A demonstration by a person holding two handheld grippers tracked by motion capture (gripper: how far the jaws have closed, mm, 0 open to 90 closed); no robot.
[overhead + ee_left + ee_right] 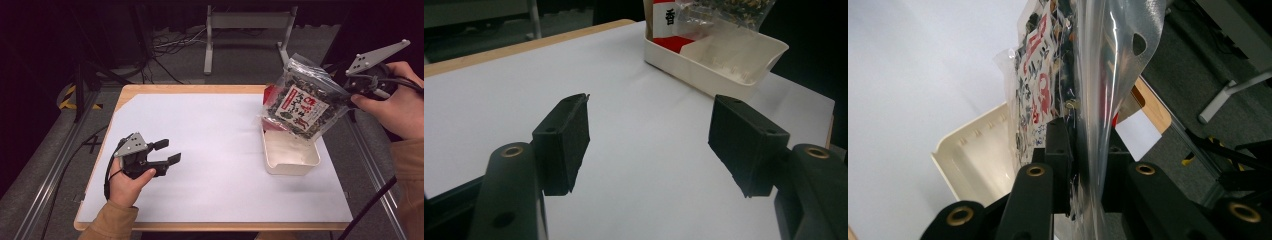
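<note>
High view: right gripper point(350, 90) clamps the seaweed snack bag point(304, 97) at upper right above the white tray point(291, 167), left gripper point(162, 153) parted and idle; the step in hand appears to be lowering the bag squarely into the tray.

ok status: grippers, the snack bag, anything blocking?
Left gripper open, idle over the white sheet. Right gripper shut on snack bag, held tilted above the white tray. Nothing in the way.

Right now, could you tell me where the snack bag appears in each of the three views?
High view: snack bag at upper right, above the white tray.
Left gripper view: its lower part at the top edge, over the tray.
Right gripper view: centre, edge-on between the jaws.
Shared landmark: the tray.
</note>
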